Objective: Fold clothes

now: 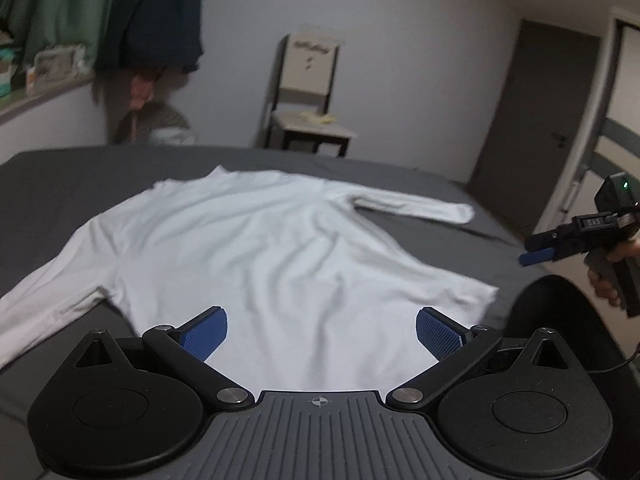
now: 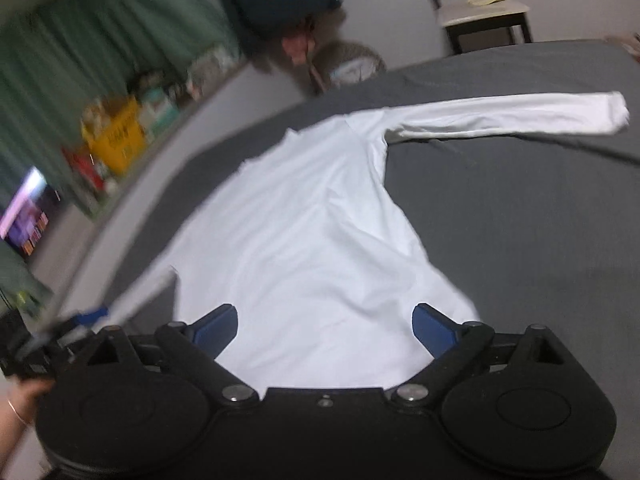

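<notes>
A white long-sleeved shirt (image 1: 256, 248) lies spread flat on a dark grey bed (image 1: 80, 184), hem toward me, collar at the far side, both sleeves stretched out sideways. My left gripper (image 1: 322, 334) is open and empty, above the shirt's hem. My right gripper (image 2: 325, 330) is open and empty over the hem's right part; the shirt (image 2: 304, 232) and its right sleeve (image 2: 500, 114) show there. The right gripper also shows in the left wrist view (image 1: 538, 252) at the right edge, held in a hand. The left gripper (image 2: 90, 316) shows blurred at the left of the right wrist view.
A chair (image 1: 308, 100) stands past the bed by the white wall. Dark and green clothes (image 1: 120, 12) hang at the upper left over a shelf of clutter (image 2: 116, 132). A grey door (image 1: 536, 120) is at the right. A dark rounded shape (image 1: 560, 320) is at the bed's near right.
</notes>
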### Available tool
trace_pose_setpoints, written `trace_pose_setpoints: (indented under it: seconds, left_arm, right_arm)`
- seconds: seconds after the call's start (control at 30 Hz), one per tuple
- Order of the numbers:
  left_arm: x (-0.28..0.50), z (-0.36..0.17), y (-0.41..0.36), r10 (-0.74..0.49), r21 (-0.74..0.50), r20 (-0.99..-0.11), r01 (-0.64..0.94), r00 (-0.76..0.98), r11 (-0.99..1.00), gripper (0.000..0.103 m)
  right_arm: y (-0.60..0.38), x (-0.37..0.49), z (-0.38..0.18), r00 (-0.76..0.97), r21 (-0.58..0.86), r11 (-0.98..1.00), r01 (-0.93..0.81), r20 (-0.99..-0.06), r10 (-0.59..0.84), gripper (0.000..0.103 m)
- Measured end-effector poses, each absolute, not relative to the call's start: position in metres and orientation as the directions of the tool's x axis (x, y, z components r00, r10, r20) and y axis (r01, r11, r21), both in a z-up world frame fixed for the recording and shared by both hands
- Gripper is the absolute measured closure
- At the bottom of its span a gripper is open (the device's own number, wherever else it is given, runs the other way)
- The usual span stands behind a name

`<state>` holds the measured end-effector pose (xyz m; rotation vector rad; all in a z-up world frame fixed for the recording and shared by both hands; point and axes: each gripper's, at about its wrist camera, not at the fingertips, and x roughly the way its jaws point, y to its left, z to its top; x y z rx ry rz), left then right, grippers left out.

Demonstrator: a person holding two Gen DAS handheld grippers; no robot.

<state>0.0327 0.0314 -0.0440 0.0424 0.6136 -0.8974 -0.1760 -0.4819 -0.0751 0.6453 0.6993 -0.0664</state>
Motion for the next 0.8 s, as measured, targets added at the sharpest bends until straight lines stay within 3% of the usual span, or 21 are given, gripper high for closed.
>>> trace_pose_setpoints:
  seconds: [0.1,0.2,0.33,0.5,0.7,0.8]
  left_arm:
    - [0.012,-0.031,0.034,-0.757,-0.229,-0.459,0.761,0.465,0.606,0.0]
    - [-0.008,-0.021,0.032,-0.765,-0.179,-0.485,0.809,0.422,0.56,0.0]
    - [-0.037,-0.025,0.025,-0.701,-0.006,-0.555,0.841,0.447,0.541,0.0]
    - [-0.062,-0.054,0.002,-0.601,0.11,-0.675,0.864,0.427,0.49,0.0]
    - [-0.086,-0.086,-0.034,-0.437,0.29,-0.777,0.874,0.453,0.391,0.0]
    - [-0.088,-0.092,-0.043,-0.414,0.311,-0.789,0.876,0.454,0.368,0.0]
  right_arm:
    - [-0.461,-0.202,-0.057,0.811,0.537,0.805,0.253,-0.571,0.126,0.002]
    - [-0.437,-0.195,-0.033,0.803,0.411,0.895,0.175,-0.586,0.112,0.0]
    - [-0.418,-0.168,-0.017,0.8,0.255,0.96,0.112,-0.597,0.065,0.0]
    - [-0.417,-0.144,-0.051,0.779,0.421,0.902,0.101,-0.597,0.192,0.0]
    - [-0.419,-0.146,-0.091,0.749,0.449,0.886,0.116,-0.625,0.219,0.0]
    - [-0.427,-0.154,-0.097,0.761,0.462,0.88,0.114,-0.61,0.221,0.0]
